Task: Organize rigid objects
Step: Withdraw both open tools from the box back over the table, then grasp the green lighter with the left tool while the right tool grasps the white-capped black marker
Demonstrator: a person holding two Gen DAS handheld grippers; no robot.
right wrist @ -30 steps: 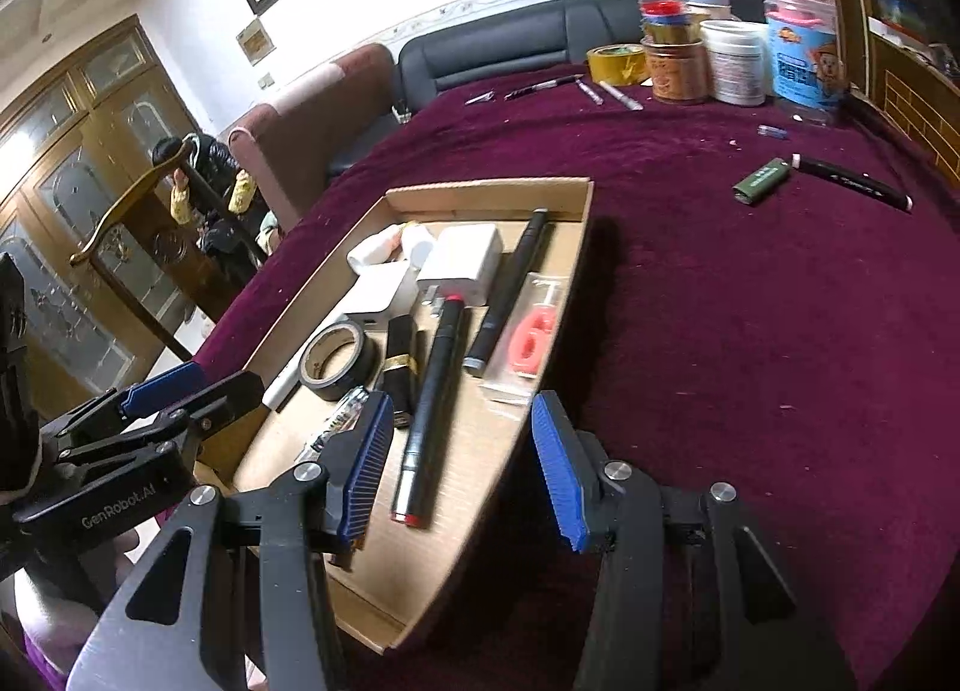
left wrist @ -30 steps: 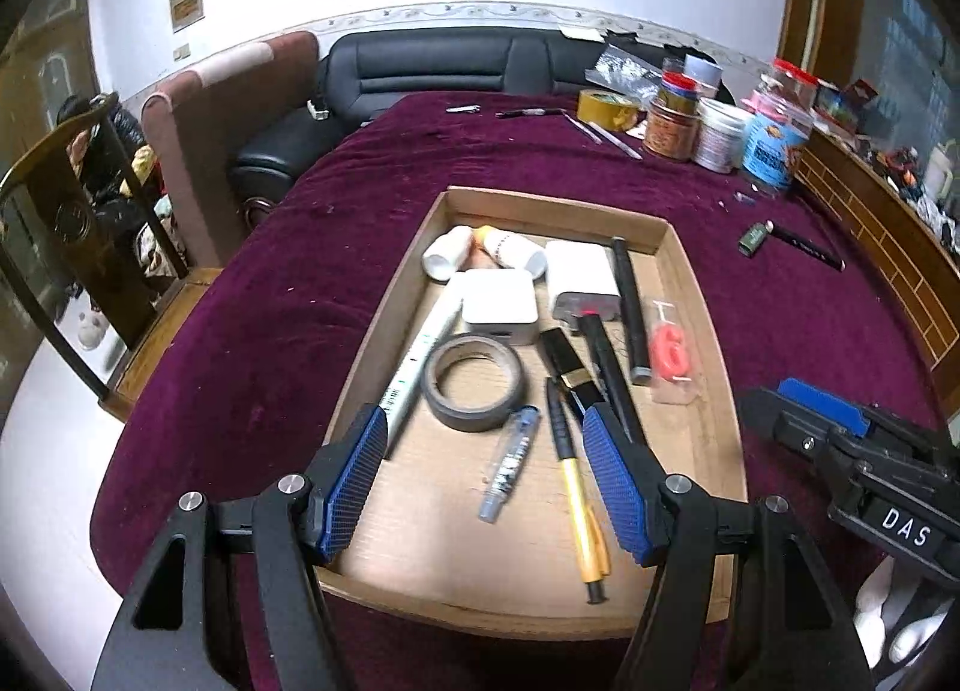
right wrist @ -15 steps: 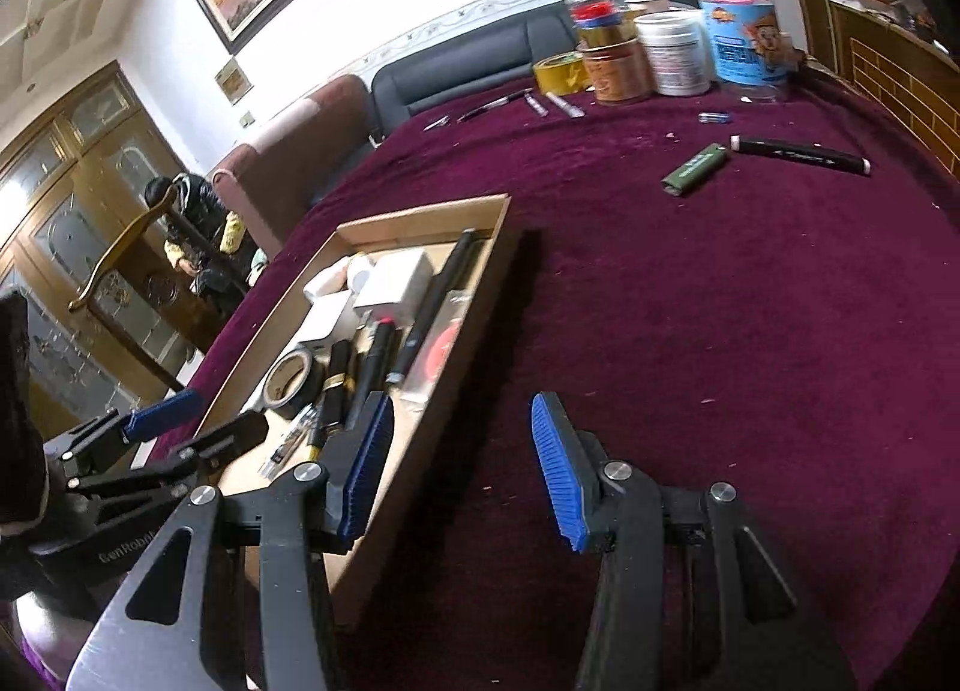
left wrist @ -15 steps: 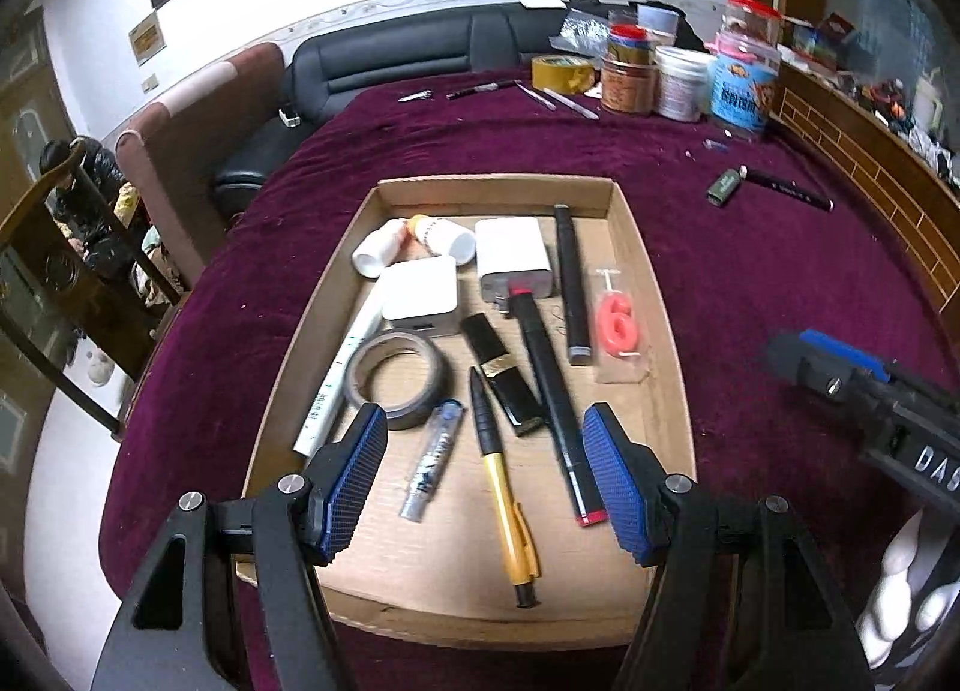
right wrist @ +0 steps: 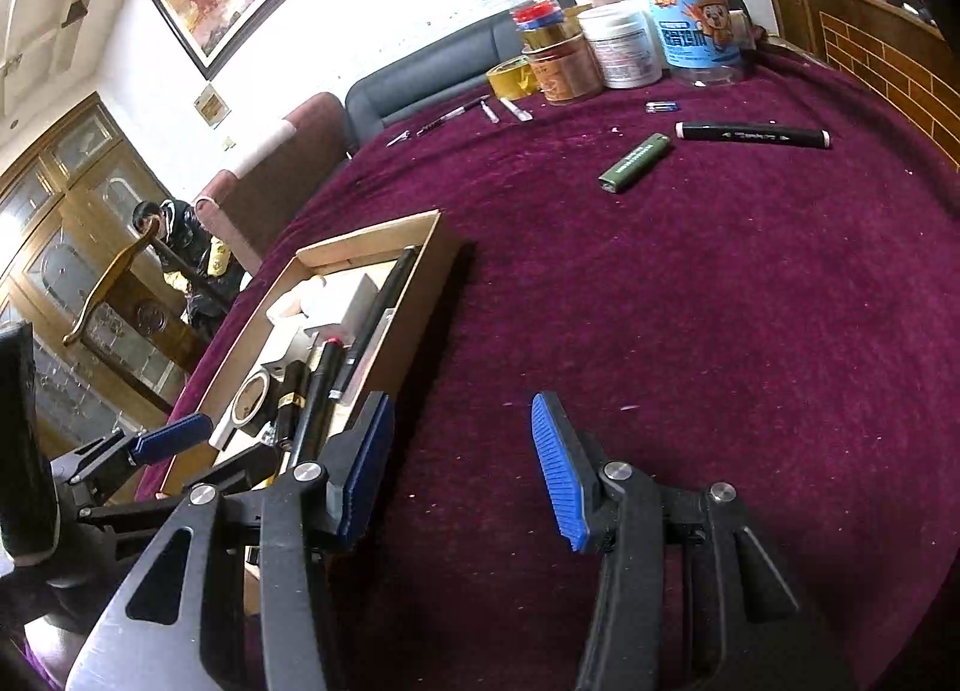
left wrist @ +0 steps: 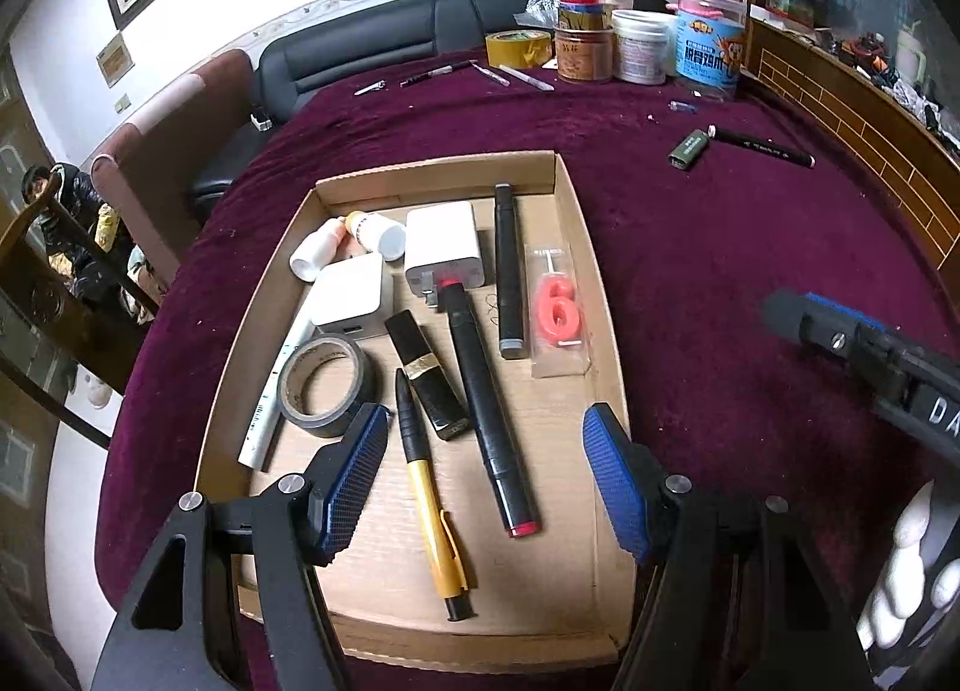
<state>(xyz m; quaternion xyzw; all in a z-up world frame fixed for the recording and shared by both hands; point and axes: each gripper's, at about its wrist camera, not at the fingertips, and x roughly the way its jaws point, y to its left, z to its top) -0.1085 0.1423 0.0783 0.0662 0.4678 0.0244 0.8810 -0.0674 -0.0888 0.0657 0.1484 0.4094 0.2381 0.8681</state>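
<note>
A cardboard tray [left wrist: 606, 331] on the maroon tablecloth holds a tape roll [left wrist: 324, 385], a yellow pen [left wrist: 429, 499], a red-tipped black marker [left wrist: 486, 409], white chargers [left wrist: 441, 253] and a "6" candle [left wrist: 558, 313]. My left gripper [left wrist: 483, 481] is open and empty above the tray's near end. My right gripper [right wrist: 462, 469] is open and empty over bare cloth right of the tray [right wrist: 414, 331]. A green lighter [right wrist: 635, 162] and a black marker [right wrist: 753, 135] lie on the cloth far ahead of it.
Jars, tins and a yellow tape roll [left wrist: 519, 48] stand at the table's far edge, with pens [left wrist: 438, 73] beside them. A sofa and a chair stand behind the table. A wooden ledge [left wrist: 840, 109] runs along the right.
Both grippers have risen and drawn back. The right gripper has swung right, away from the tray and over open cloth. Both stay open and empty.
</note>
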